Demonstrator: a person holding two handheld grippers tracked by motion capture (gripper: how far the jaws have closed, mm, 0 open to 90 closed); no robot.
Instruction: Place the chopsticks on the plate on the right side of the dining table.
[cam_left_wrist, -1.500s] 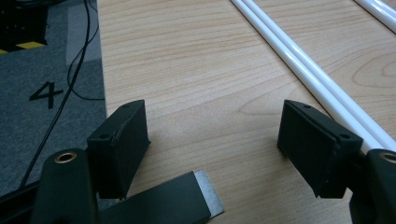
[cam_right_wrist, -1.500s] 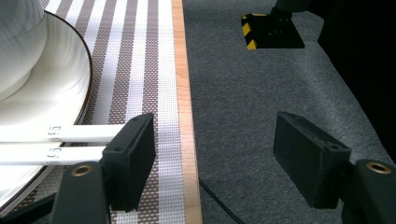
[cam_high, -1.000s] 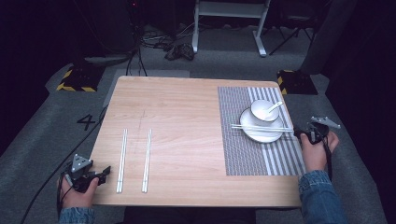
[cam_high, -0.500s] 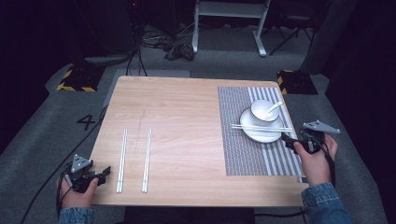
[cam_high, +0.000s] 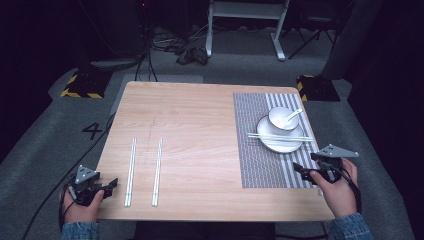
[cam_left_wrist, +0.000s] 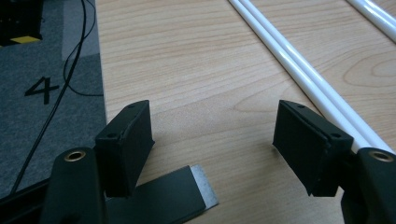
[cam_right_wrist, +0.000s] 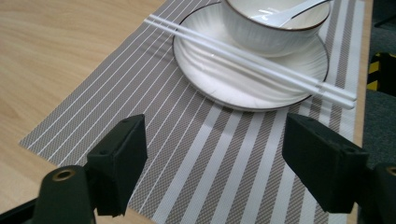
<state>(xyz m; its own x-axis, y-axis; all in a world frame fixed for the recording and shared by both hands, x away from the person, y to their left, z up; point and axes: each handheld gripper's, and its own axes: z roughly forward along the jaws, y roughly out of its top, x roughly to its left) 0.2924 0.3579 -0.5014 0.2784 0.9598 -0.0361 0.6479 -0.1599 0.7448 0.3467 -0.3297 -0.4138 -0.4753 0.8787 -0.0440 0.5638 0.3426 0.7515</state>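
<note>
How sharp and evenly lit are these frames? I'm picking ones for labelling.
High view: the table is evenly lit, the room behind falls to near black, the chopsticks on the plate stay crisp. Left gripper view: wood grain sharp, soft glare along the white chopsticks. Right gripper view: placemat weave sharp, the bowl cropped at the top edge.

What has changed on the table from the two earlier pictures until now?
The right gripper drew back from beside the plate toward the near table edge, its fingers just opening further with nothing between them. The left gripper, both pairs of chopsticks on the wood, the pair across the plate, the bowl and spoon stayed as they were.
</note>
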